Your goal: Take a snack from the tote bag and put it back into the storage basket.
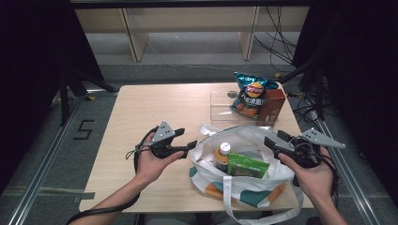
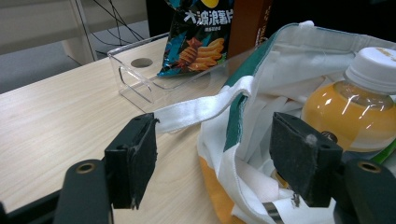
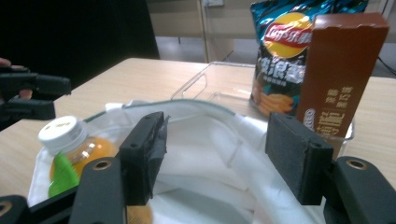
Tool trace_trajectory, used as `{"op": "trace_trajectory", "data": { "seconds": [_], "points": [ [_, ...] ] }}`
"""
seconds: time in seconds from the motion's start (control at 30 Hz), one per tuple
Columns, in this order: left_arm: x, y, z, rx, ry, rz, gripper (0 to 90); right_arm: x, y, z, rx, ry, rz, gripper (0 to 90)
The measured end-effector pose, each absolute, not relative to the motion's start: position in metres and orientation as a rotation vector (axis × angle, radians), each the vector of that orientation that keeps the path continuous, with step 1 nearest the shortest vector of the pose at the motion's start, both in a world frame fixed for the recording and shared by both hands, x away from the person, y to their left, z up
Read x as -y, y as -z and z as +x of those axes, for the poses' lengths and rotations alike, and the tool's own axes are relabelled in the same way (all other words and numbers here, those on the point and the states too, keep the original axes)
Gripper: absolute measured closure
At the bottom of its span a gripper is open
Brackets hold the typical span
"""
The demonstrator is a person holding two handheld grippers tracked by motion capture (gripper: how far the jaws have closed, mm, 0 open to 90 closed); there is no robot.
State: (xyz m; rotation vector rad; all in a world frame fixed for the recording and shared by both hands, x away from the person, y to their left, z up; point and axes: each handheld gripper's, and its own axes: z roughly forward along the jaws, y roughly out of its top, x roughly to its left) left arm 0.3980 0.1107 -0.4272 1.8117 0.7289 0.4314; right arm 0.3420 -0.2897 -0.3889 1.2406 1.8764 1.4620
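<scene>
**A:** At the bag's two sides the tongs wait: left gripper (image 1: 190,146) at nine o'clock, jaws apart and grasping nothing, with the white strap (image 2: 201,108) running between them, untouched.

**B:** And the right gripper (image 1: 271,142), at three o'clock?

**A:** Spread wide over the rim of the tote bag (image 1: 244,185), nothing clenched. The bottle (image 1: 222,157) and the green packet (image 1: 246,165) stand inside.

**B:** Best move?

**A:** I'd say pinch cloth only, deep on the hem, and pull evenly so that the bottle stays upright. The chip bag (image 1: 251,96) and the brown box (image 1: 271,107) sit at twelve in the clear tray (image 1: 220,107).
</scene>
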Motion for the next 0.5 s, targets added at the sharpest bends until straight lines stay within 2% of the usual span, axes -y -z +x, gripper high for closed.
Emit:
{"op": "trace_trajectory", "data": {
  "seconds": [0.5],
  "points": [
    [-0.111,0.427,0.399,-0.724,-0.433,1.813,31.6,0.279,0.398,0.33,-1.985,-1.473,1.181,40.1]
  ]
}}
